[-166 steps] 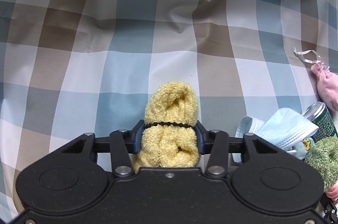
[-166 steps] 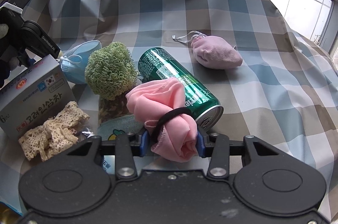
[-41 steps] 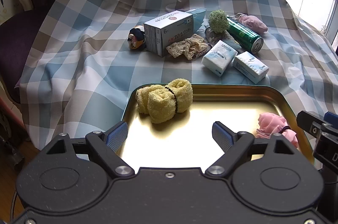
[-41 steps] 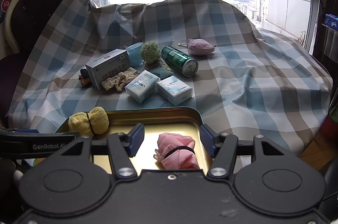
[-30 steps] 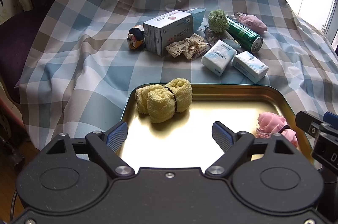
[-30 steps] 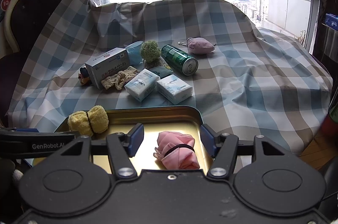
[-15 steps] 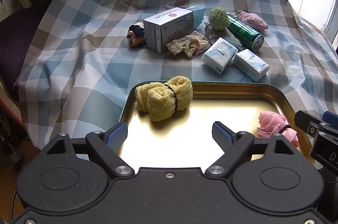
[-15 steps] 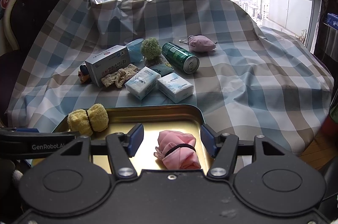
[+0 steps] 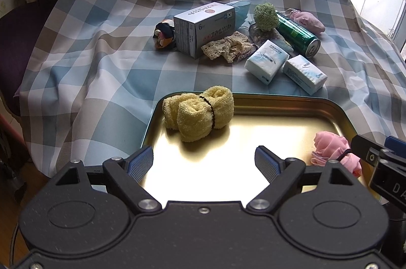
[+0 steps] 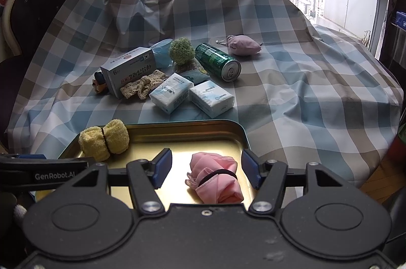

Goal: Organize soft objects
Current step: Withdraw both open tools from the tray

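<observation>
The left claw (image 9: pixel 204 162) sits at the bottom centre of its frame with jaws spread wide and nothing between them; its blue pads (image 9: pixel 140 162) hang over the near part of the gold tray (image 9: pixel 284 101) without touching anything. The yellow towel bundle (image 9: pixel 199 112), bound by a dark band, lies in the tray's upper-left corner, well ahead of the pads.

The right claw (image 10: pixel 206 171) is likewise spread wide and empty. The pink cloth bundle (image 10: pixel 215 178), cinched by a black band, lies on the tray floor between its two pads, clear of both. In the left wrist view that bundle appears at the right edge of the tray, its lower part hidden behind the black body of the right claw.

Above the tray, in mid-frame, a cluster rests on the checked cloth (image 10: pixel 317 96) covering the surface: a white box (image 9: pixel 203 27), a beige lace piece (image 9: pixel 228 46), two tissue packs (image 9: pixel 267 59), a green can (image 9: pixel 297 34) lying on its side, a green frilly scrunchie (image 9: pixel 265 16) and a pink pouch (image 9: pixel 308 20). A blue mask (image 10: pixel 162 51) is mostly hidden behind the box, and a small dark item (image 9: pixel 163 35) left of the box is too unclear to identify. The near tray rim is cut off by both claw bodies.
</observation>
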The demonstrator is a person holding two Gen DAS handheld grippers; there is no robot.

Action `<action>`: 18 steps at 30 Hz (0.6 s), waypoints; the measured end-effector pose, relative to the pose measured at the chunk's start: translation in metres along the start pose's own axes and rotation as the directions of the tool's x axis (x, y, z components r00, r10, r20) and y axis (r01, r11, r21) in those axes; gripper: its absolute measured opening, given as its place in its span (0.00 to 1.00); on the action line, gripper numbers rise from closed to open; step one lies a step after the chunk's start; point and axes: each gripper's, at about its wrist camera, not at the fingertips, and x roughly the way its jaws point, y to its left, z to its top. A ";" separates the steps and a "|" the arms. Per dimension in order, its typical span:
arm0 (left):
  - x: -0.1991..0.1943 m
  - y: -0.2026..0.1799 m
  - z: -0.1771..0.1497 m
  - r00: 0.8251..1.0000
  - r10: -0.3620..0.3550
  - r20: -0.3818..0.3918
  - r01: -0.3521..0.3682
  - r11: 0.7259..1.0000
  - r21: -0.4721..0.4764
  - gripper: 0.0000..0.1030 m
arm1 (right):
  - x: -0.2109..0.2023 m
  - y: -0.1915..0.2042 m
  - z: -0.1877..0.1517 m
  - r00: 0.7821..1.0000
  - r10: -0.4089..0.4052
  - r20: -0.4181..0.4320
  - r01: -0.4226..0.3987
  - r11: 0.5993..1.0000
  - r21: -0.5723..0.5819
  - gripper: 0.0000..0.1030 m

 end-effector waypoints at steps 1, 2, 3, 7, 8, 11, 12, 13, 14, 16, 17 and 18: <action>0.001 0.001 0.000 1.000 0.000 -0.002 0.000 1.000 -0.002 0.82 | 0.001 0.001 0.000 1.000 0.000 -0.003 0.000 1.000 -0.001 0.58; 0.001 0.001 0.000 1.000 0.000 -0.004 0.000 1.000 -0.003 0.82 | 0.002 0.001 0.000 1.000 0.000 -0.006 0.000 1.000 -0.002 0.58; 0.002 0.002 0.000 1.000 -0.001 -0.007 0.001 1.000 -0.004 0.82 | 0.003 0.001 0.001 1.000 0.000 -0.009 0.000 1.000 -0.003 0.58; 0.003 0.003 0.001 1.000 -0.004 -0.013 0.004 1.000 -0.007 0.82 | 0.007 0.004 0.001 1.000 0.000 -0.022 0.000 1.000 -0.008 0.58; 0.003 0.003 0.001 1.000 -0.001 -0.012 0.001 1.000 -0.006 0.82 | 0.008 0.004 0.001 1.000 0.001 -0.025 -0.001 1.000 -0.010 0.58; 0.004 0.005 0.003 1.000 0.001 -0.012 -0.001 1.000 -0.003 0.82 | 0.012 0.006 0.001 0.999 0.002 -0.035 -0.003 1.000 -0.016 0.59; 0.005 0.006 0.004 1.000 0.001 -0.012 -0.001 1.000 -0.003 0.82 | 0.013 0.007 0.002 0.999 0.003 -0.039 -0.004 1.000 -0.019 0.59; 0.005 0.006 0.004 1.000 0.001 -0.012 -0.001 1.000 -0.003 0.82 | 0.014 0.007 0.002 0.999 0.003 -0.041 -0.004 1.000 -0.022 0.59; 0.005 0.006 0.004 1.000 0.001 -0.012 -0.001 1.000 -0.003 0.82 | 0.015 0.007 0.002 0.999 0.004 -0.044 -0.005 1.000 -0.024 0.59; 0.006 0.006 0.006 1.000 0.003 -0.014 -0.003 1.000 -0.001 0.82 | 0.017 0.008 0.002 0.999 0.004 -0.048 -0.005 1.000 -0.027 0.59; 0.007 0.007 0.007 1.000 0.003 -0.015 -0.003 1.000 0.001 0.82 | 0.018 0.008 0.002 0.999 0.003 -0.051 -0.005 1.000 -0.028 0.59; 0.008 0.008 0.009 1.000 0.003 -0.017 -0.003 1.000 0.002 0.82 | 0.019 0.008 0.003 0.999 0.003 -0.054 -0.005 1.000 -0.028 0.60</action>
